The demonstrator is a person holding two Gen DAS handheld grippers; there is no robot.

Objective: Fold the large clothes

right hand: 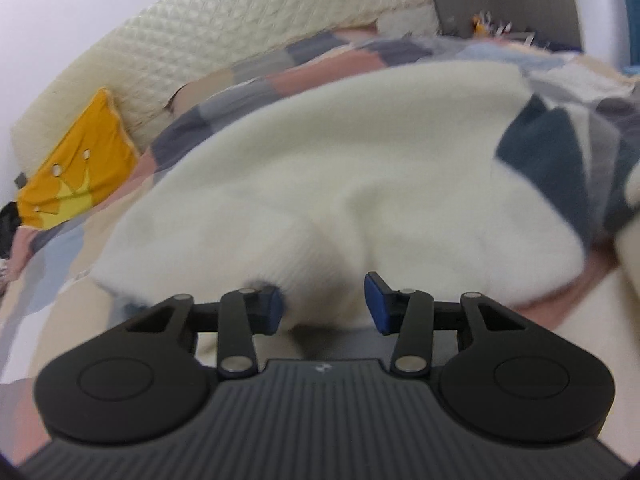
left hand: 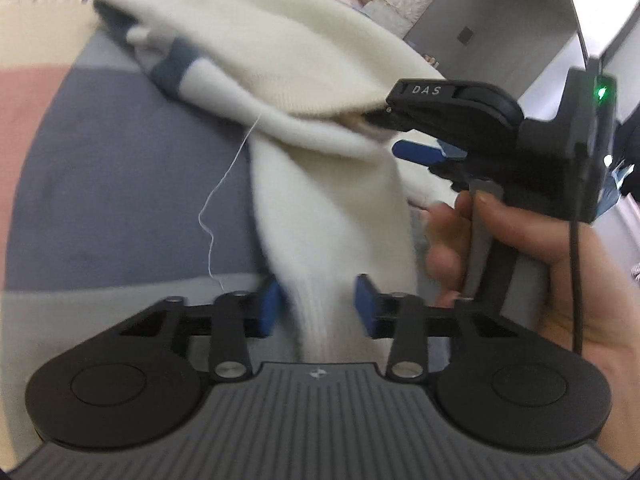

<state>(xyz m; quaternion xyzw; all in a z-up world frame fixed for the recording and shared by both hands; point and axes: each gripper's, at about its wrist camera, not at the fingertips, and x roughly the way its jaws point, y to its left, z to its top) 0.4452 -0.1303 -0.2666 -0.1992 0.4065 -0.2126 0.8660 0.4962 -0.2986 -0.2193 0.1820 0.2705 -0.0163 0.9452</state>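
Note:
A cream knit sweater [left hand: 280,64] with dark blue bands lies on a patchwork bedspread [left hand: 100,184]. My left gripper [left hand: 318,306] is shut on a ribbed cream part of the sweater, which hangs taut between its blue pads. My right gripper shows in the left wrist view [left hand: 394,130], to the upper right, shut on the sweater's edge and lifting it. In the right wrist view the right gripper [right hand: 326,306] holds a bunch of the cream sweater [right hand: 340,168] between its blue pads, with the sweater spread out ahead and a dark blue band [right hand: 548,148] at the right.
A loose white thread [left hand: 224,188] dangles from the sweater. A yellow cushion [right hand: 76,160] lies at the left by a quilted cream headboard [right hand: 240,12]. A grey cabinet [left hand: 500,12] stands beyond the bed. A hand [left hand: 520,248] holds the right gripper's handle.

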